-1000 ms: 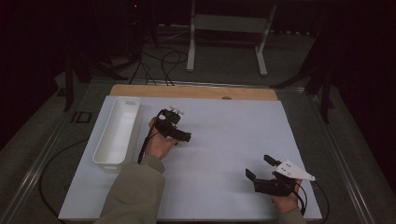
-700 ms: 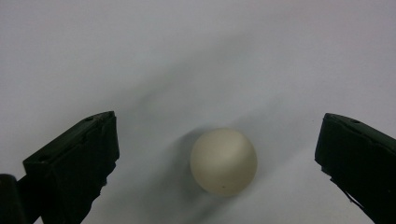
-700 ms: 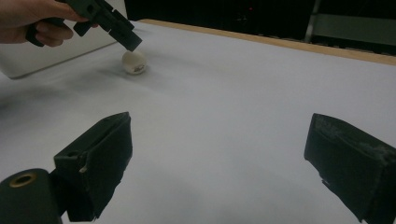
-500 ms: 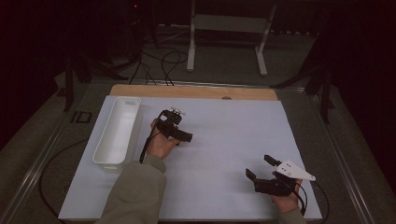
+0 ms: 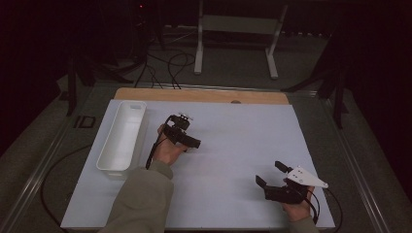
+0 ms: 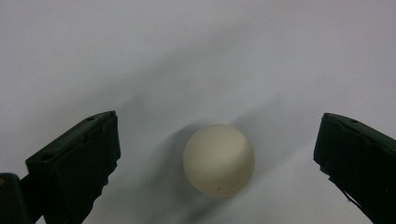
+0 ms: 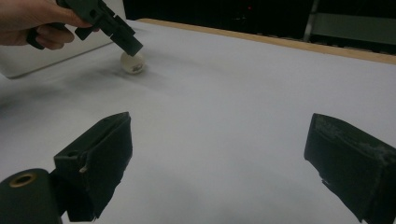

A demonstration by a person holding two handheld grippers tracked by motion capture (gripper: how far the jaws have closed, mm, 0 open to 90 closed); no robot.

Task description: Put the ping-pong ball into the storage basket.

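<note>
Item: small cream-white plastic ball [image 6: 218, 160], loose on the white counter [image 5: 233, 141], lying between my left gripper [image 6: 217, 154] jaws, spread wide and untouching to straddle it. My right gripper [image 5: 273, 174], wide open and empty, hovers well apart, leaving room.

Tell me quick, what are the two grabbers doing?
Left gripper: open, jaws on either side of the white ball, not touching it.
Right gripper: open, holding nothing.

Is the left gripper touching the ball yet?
Apart. The left gripper view shows the ball between the open jaws of the left gripper, with bare table on both sides.
</note>
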